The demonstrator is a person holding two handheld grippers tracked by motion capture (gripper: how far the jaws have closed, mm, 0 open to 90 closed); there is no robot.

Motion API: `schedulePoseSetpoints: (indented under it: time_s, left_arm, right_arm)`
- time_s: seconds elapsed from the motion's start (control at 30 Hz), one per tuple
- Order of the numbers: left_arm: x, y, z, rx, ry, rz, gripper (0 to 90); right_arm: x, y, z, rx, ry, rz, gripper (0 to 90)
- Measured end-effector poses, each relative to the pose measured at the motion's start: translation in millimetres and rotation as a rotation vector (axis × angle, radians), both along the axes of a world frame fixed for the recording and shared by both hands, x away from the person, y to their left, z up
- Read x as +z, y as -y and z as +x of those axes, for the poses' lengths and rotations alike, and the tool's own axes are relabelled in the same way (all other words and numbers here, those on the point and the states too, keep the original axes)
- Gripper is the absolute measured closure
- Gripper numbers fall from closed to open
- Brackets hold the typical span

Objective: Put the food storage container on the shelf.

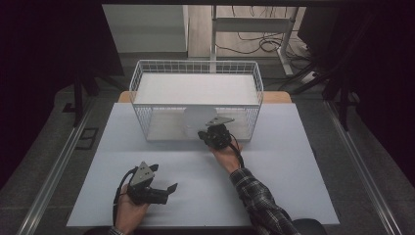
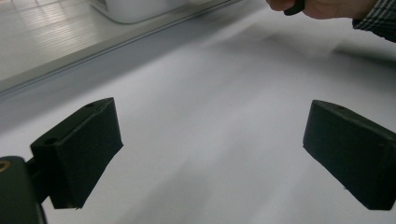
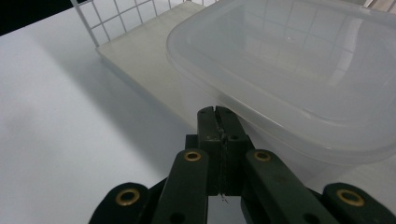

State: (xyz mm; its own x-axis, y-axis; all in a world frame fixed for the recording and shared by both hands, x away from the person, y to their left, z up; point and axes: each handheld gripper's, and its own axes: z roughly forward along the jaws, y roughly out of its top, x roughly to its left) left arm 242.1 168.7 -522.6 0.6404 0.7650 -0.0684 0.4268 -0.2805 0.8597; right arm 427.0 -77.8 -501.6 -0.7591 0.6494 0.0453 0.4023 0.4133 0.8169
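- A white tabletop [image 1: 274, 191] is seen from above, with dark floor around it.
- A white wire basket [image 1: 195, 68] is placed at the far middle of the tabletop, its near side open toward the person.
- A translucent plastic container [image 3: 299, 79] is seen standing at the basket's open front, upright, with its rim facing up; in the high view it appears as a pale rounded shape [image 1: 195, 120] at the basket's near edge.
- The right claw [image 1: 204, 133] is held at the container's near side by a hand with a plaid sleeve [image 1: 259, 200]. In the right gripper view its 2 jaws are pressed together, nothing is seen between them, and their tips sit just at the container's wall below the rim; contact cannot be confirmed.
- The left claw [image 1: 169, 188] is held low over the near left of the tabletop, well apart from the basket. In the left gripper view its 2 jaws are spread wide, with bare tabletop between them.
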Motion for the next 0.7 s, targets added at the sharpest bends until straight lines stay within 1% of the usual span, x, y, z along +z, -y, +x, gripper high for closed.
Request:
schedulePoseSetpoints:
  time_s: [0.17, 0.27, 0.43, 0.7]
  left_arm:
    - [0.0, -0.6, 0.2, -0.003, 0.0, -0.003, 4.1]
    - [-0.6, -0.1, 0.6, -0.007, -0.003, -0.004, 4.1]
    - [-1.0, -0.1, 1.1, -0.009, -0.006, -0.006, 4.0]
    - [0.4, -2.4, 0.7, -0.006, -0.001, -0.025, 4.0]
  right_arm:
    - [-0.7, -1.8, 6.5, -0.009, 0.006, -0.013, 89.0]
    - [-1.6, -1.3, 10.5, -0.02, 0.001, -0.005, 89.0]
    - [-3.7, -1.3, 15.4, -0.034, -0.002, -0.009, 89.0]
    - [-3.5, -1.9, 16.9, -0.04, -0.009, -0.006, 88.8]
